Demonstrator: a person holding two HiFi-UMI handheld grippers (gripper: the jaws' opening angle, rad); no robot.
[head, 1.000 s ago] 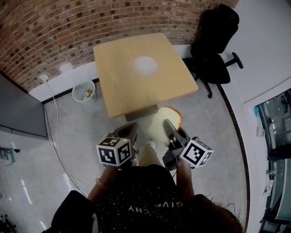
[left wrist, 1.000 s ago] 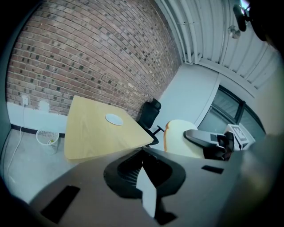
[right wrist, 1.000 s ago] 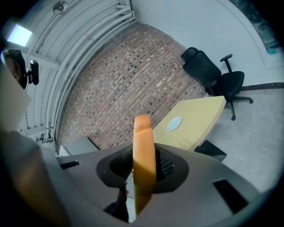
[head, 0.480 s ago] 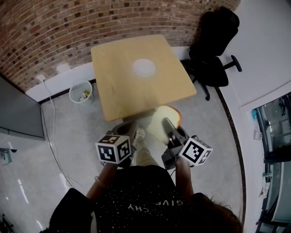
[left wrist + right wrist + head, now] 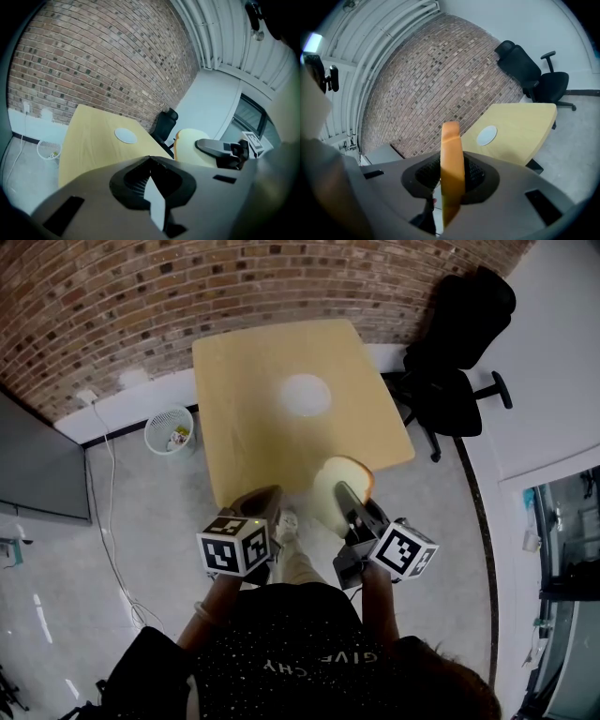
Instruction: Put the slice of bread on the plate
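The right hand-held gripper (image 5: pixel 349 505) is clamped on the slice of bread (image 5: pixel 330 489), which stands upright on its edge. Just to its left, the left hand-held gripper (image 5: pixel 262 506) has its jaws together. Well ahead of both, the white plate (image 5: pixel 305 395) lies bare on the bench (image 5: pixel 246 432). Farther left, by the brick wall (image 5: pixel 141 306), a wastebasket (image 5: pixel 171 428) holds some litter.
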